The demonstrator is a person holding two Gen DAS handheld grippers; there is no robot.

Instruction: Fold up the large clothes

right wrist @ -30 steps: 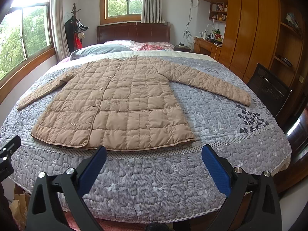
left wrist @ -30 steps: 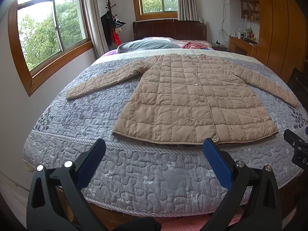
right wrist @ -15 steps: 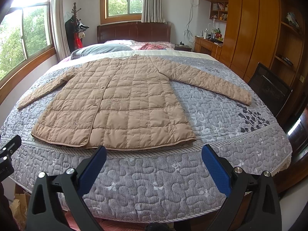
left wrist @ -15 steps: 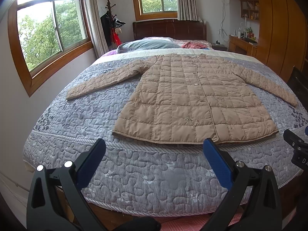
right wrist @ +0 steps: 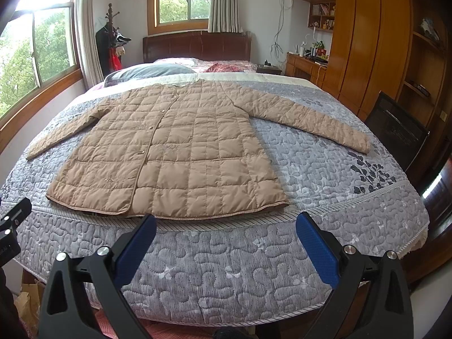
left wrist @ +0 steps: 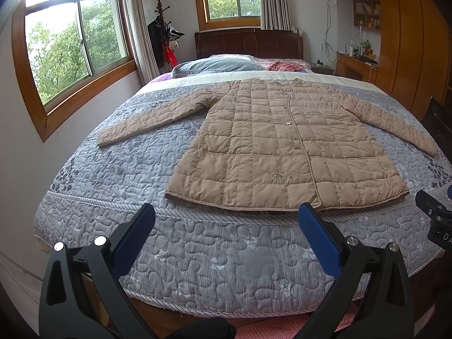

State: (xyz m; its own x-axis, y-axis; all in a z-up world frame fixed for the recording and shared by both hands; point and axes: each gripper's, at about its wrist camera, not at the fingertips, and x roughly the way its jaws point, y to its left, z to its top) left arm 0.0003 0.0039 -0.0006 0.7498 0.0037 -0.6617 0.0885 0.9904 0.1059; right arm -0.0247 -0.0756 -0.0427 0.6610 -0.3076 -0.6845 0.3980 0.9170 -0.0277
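Observation:
A long tan quilted coat (left wrist: 282,147) lies flat, front up and buttoned, on the grey quilted bed (left wrist: 197,254), both sleeves spread out to the sides. It also shows in the right wrist view (right wrist: 175,152). Its hem lies near the foot edge of the bed. My left gripper (left wrist: 226,228) is open and empty, held off the foot of the bed below the hem. My right gripper (right wrist: 226,231) is open and empty, also short of the hem.
Pillows (left wrist: 217,65) and a red cloth (left wrist: 285,66) lie by the dark headboard. A wooden wardrobe (right wrist: 373,42) and a black chair (right wrist: 395,130) stand to the right. Windows and a coat stand (left wrist: 163,42) are to the left. The other gripper's body (left wrist: 435,220) shows at the right edge.

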